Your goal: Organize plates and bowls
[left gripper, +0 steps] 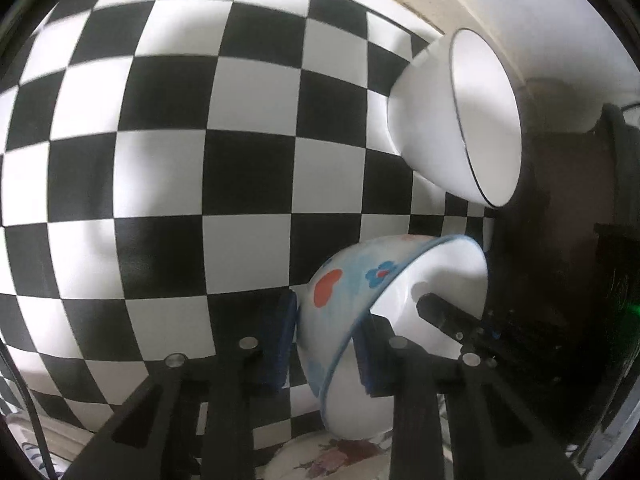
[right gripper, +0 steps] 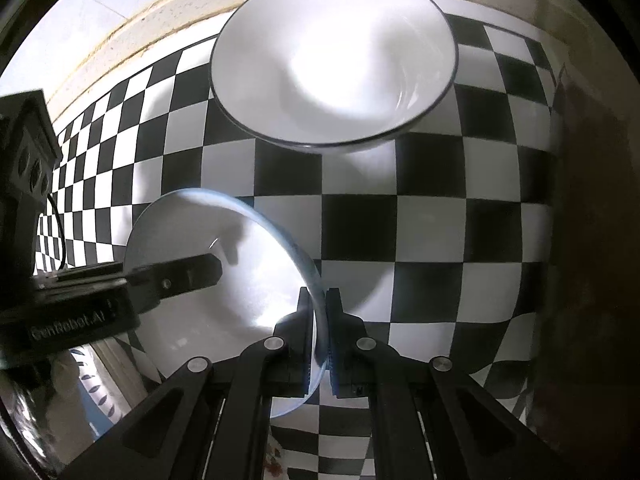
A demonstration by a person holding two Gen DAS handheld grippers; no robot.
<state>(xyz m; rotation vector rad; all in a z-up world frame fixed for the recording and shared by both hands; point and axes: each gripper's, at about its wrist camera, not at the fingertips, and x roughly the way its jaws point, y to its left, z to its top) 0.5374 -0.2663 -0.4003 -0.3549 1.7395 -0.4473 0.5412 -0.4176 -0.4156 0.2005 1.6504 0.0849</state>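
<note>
My left gripper (left gripper: 326, 340) is shut on the rim of a small bowl (left gripper: 348, 276), white inside with blue flowers and a red heart outside, held tilted above the checkered cloth (left gripper: 160, 160). My right gripper (right gripper: 318, 344) is shut on the opposite rim of the same bowl (right gripper: 224, 264); its finger shows inside the bowl in the left wrist view (left gripper: 444, 314). The left gripper's finger (right gripper: 180, 276) reaches into the bowl in the right wrist view. A larger plain white bowl with a thin dark rim (left gripper: 448, 120) stands on the cloth beyond; in the right wrist view (right gripper: 332, 60) it looks empty.
The black-and-white checkered cloth (right gripper: 440, 220) covers the table. A pale wall edge (right gripper: 140, 28) runs behind it. A floral plate edge (left gripper: 340, 456) shows at the bottom. Dark shapes stand at the right (left gripper: 580, 260).
</note>
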